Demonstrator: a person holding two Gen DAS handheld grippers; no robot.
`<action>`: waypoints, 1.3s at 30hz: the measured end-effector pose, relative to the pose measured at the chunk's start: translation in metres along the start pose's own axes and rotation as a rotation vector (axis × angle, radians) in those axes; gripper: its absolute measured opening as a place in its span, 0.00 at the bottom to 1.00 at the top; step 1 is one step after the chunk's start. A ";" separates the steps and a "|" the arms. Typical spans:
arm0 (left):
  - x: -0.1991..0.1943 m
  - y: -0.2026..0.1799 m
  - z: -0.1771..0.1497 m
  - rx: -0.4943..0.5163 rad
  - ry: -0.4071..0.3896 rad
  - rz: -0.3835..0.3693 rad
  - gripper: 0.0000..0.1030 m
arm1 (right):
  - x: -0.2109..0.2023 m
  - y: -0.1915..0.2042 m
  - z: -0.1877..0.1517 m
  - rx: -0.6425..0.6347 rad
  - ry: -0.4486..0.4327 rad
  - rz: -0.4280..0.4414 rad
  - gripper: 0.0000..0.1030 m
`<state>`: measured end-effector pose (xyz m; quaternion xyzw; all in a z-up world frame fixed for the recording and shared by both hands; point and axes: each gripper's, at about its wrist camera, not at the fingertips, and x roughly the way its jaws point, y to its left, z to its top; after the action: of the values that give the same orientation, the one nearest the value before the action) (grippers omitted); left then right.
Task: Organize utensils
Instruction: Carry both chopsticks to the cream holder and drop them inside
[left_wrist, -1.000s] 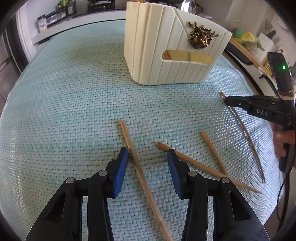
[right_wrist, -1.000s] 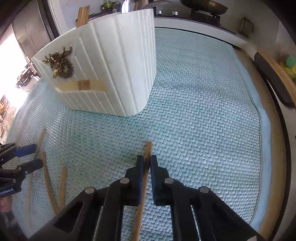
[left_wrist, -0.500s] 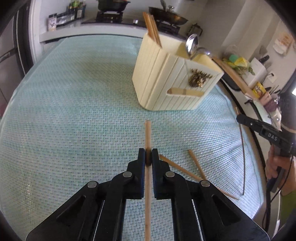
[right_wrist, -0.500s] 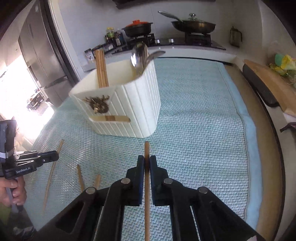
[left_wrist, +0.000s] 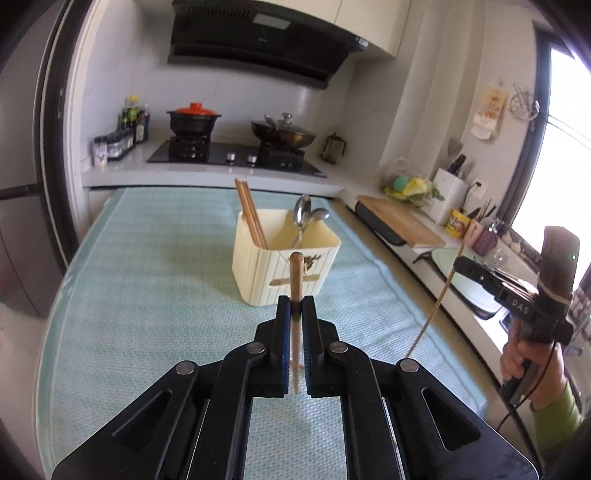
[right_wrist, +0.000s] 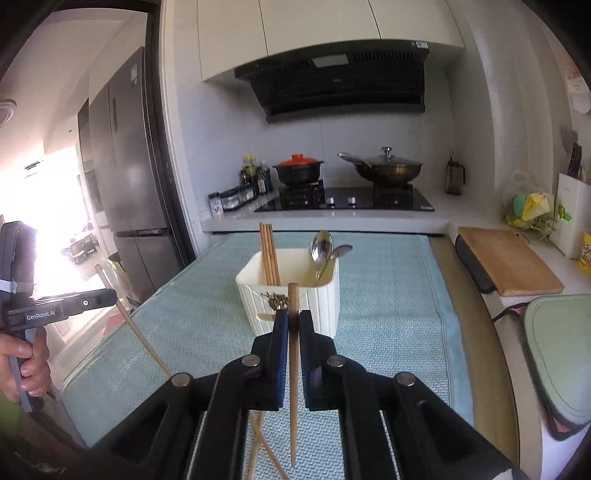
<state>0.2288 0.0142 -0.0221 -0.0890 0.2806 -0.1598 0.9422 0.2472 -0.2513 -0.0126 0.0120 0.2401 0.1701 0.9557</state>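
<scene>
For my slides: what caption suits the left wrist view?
Left hand-held gripper shut on a chopstick, aimed toward the cream utensil holder.

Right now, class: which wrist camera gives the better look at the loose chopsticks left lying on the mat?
The right wrist view. The loose chopsticks show crossed on the mat, low in the picture and partly behind the right gripper. In the left wrist view the left gripper fills that area, and no loose ones show.
</scene>
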 end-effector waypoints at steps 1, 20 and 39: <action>-0.005 0.001 0.001 0.004 -0.017 0.000 0.04 | -0.004 0.006 0.002 -0.011 -0.020 -0.006 0.06; -0.032 -0.006 0.029 0.033 -0.104 -0.022 0.04 | -0.043 0.055 0.040 -0.064 -0.190 0.026 0.06; -0.018 -0.006 0.119 0.076 -0.183 -0.002 0.04 | -0.010 0.051 0.117 -0.113 -0.269 0.012 0.06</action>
<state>0.2796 0.0242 0.0867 -0.0679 0.1868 -0.1625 0.9665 0.2769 -0.1995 0.1010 -0.0177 0.0999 0.1860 0.9773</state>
